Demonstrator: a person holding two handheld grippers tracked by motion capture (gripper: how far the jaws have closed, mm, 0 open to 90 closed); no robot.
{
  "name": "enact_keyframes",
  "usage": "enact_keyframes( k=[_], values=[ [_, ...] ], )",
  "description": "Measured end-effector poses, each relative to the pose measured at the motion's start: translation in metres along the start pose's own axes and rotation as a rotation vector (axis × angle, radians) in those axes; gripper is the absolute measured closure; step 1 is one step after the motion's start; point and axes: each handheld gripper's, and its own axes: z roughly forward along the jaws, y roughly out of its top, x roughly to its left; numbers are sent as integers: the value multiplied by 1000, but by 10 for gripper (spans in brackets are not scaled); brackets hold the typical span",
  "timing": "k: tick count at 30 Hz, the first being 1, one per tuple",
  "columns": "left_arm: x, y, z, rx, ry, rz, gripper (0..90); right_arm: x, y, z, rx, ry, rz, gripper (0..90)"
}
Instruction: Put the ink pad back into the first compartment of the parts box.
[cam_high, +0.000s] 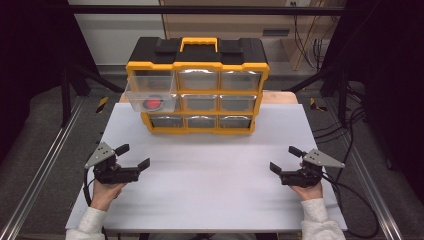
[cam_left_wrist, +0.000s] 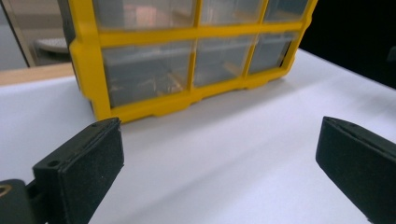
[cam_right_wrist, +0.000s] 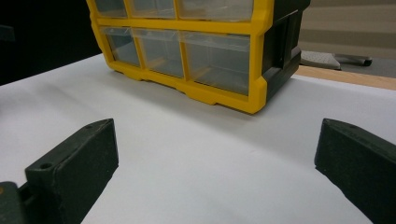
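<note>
Organizer (cam_high: 197, 85) sitting on white surface (cam_high: 210, 190), well ahead of both grippers, yellow frame w/ black top and clear drawers. Top-left drawer (cam_high: 151, 95) sticking out toward person, red item (cam_high: 153, 104) lying inside.

L gripper (cam_high: 131, 156) resting near surface's left edge, fingers (cam_left_wrist: 79, 170) standing wide apart, holding nothing; organizer's lower-left corner ahead betw. them.

R gripper (cam_high: 286, 159) resting near right edge, fingers (cam_right_wrist: 74, 163) standing wide apart, nothing betw. them; organizer's lower-right corner ahead.
</note>
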Motion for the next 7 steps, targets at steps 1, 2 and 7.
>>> enact_keyframes(
  k=[1,2,7],
  values=[
    [1,-5,1,27,21,11,7,0,0,1,2,1,-7,3],
    [2,-7,2,35,14,7,8,0,-1,1,5,1,-5,3],
    [3,-13,3,61,17,22,7,0,-1,2,11,0,-8,3]
  ],
)
